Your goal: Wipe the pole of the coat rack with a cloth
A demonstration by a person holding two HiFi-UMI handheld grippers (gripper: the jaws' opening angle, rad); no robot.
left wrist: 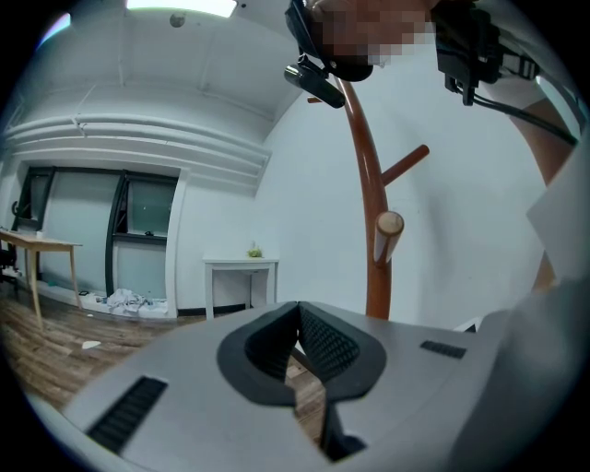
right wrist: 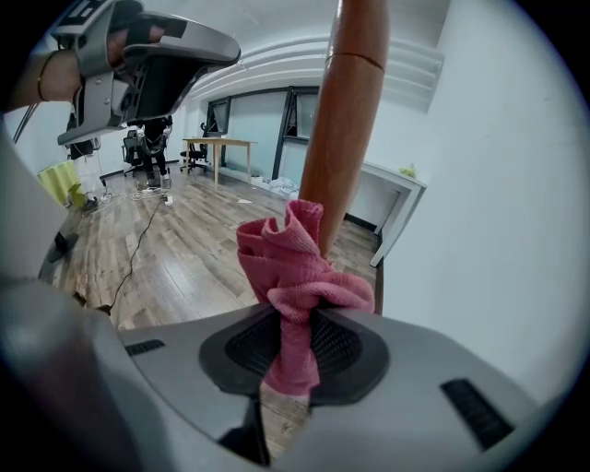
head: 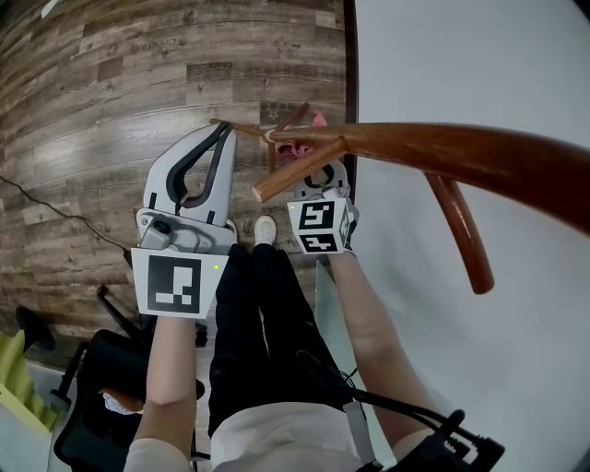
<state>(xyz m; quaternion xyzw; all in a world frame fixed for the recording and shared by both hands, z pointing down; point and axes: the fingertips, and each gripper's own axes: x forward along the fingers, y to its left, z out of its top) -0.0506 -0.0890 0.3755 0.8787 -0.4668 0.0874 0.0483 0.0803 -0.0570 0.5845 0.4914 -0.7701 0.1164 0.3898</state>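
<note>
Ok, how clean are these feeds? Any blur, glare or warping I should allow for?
Head view: strong fisheye, the brown wooden coat rack pole bows across the frame. Right gripper view: the pink cloth in the right hand-held gripper is sharp and evenly lit. Left gripper view: a bright ceiling light flares at the top edge; the left hand-held gripper fills the lower half.

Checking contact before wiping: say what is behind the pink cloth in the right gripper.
The coat rack's wooden pole rises right behind the cloth. The cloth covers the pole's lower stretch, so contact cannot be confirmed.
</note>
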